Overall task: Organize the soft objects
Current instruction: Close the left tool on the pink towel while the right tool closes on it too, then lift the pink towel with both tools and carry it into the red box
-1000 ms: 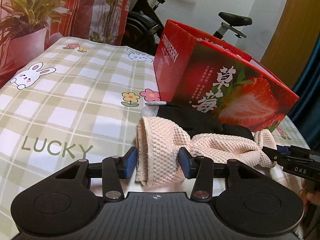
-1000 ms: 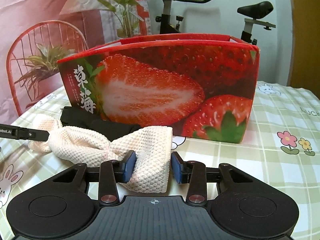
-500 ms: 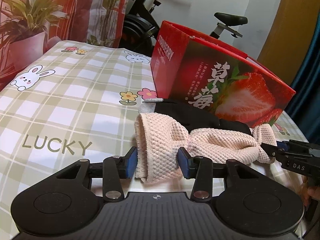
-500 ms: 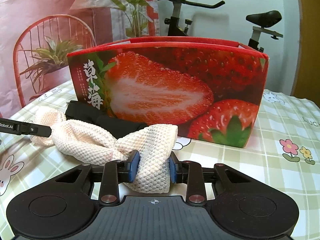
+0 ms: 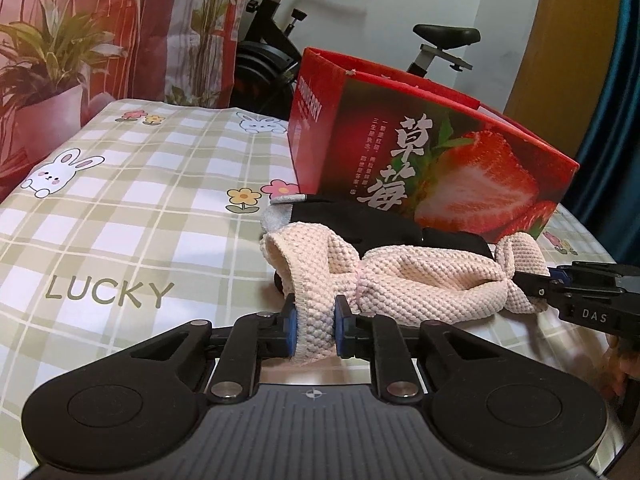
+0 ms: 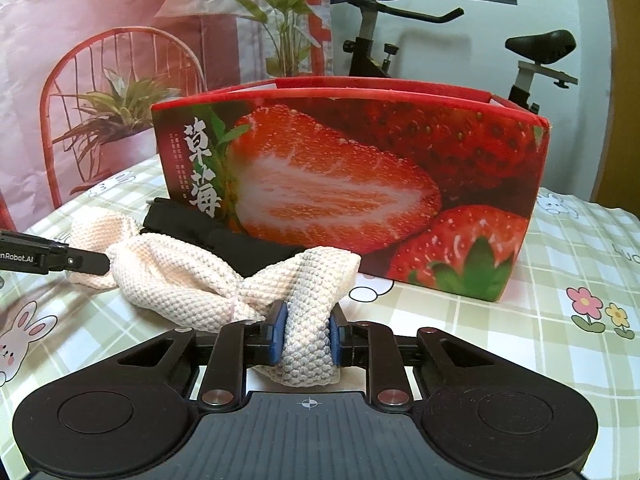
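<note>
- Two tools have just been closing on one thing: the left tool (image 5: 314,330) and the right tool (image 6: 306,334) each now pinch an opposite end of the pink waffle-knit cloth (image 5: 420,276), its fabric bunched tight between the blue pads where a second ago it sat loose between wider jaws.
- Both grips look firm, so I judge the cloth is ready to be lifted or spread for folding; the lift itself is not yet begun, as its twisted middle sags onto the table (image 5: 132,216).
- The cloth lies near the table's middle, just in front of the red strawberry box (image 6: 360,184), with a black garment (image 5: 360,224) between cloth and box, partly under the cloth.
- Hidden or unclear: the box's inside is out of sight from both views, so what it holds cannot be told.
- The black garment's shape and extent are hard to read; a grey edge shows at one end.
- A bit of the person's hand shows, blurred, at the left view's right edge.
</note>
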`<action>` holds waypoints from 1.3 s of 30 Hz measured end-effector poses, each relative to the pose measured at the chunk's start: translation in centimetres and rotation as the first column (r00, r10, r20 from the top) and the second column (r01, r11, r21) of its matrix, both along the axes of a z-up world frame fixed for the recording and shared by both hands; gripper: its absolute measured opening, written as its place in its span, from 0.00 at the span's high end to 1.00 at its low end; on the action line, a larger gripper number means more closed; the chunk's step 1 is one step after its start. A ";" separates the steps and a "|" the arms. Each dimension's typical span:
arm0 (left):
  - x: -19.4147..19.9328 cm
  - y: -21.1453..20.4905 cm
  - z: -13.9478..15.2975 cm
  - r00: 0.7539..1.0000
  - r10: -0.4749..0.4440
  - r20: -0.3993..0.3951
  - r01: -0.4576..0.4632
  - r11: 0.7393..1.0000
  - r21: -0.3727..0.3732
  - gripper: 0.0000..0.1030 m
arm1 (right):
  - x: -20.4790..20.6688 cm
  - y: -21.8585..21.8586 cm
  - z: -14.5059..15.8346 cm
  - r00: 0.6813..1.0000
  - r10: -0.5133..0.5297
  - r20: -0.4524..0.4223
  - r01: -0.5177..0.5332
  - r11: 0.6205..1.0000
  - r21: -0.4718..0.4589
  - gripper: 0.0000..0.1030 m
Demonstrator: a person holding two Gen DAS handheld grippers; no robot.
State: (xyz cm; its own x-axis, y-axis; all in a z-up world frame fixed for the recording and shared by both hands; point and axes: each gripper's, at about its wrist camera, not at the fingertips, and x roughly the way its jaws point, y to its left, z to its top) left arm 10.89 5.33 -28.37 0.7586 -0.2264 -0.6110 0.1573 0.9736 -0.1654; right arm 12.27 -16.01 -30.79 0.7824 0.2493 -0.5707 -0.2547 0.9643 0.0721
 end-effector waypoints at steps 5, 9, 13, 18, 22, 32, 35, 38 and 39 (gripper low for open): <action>-0.1 -0.1 0.1 1.000 -0.004 0.005 0.004 1.000 0.008 0.84 | -0.1 0.0 0.1 1.000 0.015 0.006 -0.015 1.000 0.005 0.86; -0.3 0.0 0.4 1.000 -0.006 0.011 0.006 1.000 0.003 0.84 | 0.0 -0.1 0.1 1.000 0.015 0.002 -0.015 1.000 0.011 0.86; -0.7 0.1 1.3 0.999 -0.014 0.034 0.015 1.000 -0.008 0.86 | -0.1 -0.4 0.4 1.000 0.006 -0.008 -0.006 1.000 0.027 0.86; -1.2 0.3 3.5 0.996 -0.029 0.083 0.033 0.998 -0.048 0.86 | -0.9 -1.0 2.4 1.000 0.005 0.025 -0.006 0.999 0.043 0.86; -1.3 0.0 6.2 0.989 -0.042 0.143 0.053 0.996 -0.074 0.86 | -1.3 -1.8 6.0 0.995 0.007 0.099 -0.011 0.999 0.043 0.86; 2.1 -3.4 13.2 0.953 -0.147 0.265 0.158 0.987 -0.018 0.86 | 2.2 -3.8 15.1 0.973 0.030 0.228 -0.011 0.996 -0.084 0.86; 4.4 -5.0 14.2 0.948 -0.171 0.270 0.170 0.985 0.028 0.86 | 4.4 -4.2 16.5 0.968 0.025 0.248 0.012 0.989 -0.147 0.86; 6.7 -6.1 14.6 0.951 -0.187 0.247 0.181 0.982 0.045 0.86 | 6.4 -4.4 16.9 0.968 0.016 0.249 0.031 0.982 -0.184 0.86; 7.6 -6.6 14.6 0.952 -0.195 0.234 0.187 0.981 0.060 0.86 | 7.1 -4.4 16.9 0.969 0.017 0.245 0.034 0.979 -0.202 0.86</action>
State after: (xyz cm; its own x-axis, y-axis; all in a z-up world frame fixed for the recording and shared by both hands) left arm 18.51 -1.31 -13.78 0.8275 -0.3620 -0.4292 0.3713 0.9262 -0.0653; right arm 19.36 -20.41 -13.92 0.9056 0.1404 -0.4001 -0.2314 0.9544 -0.1887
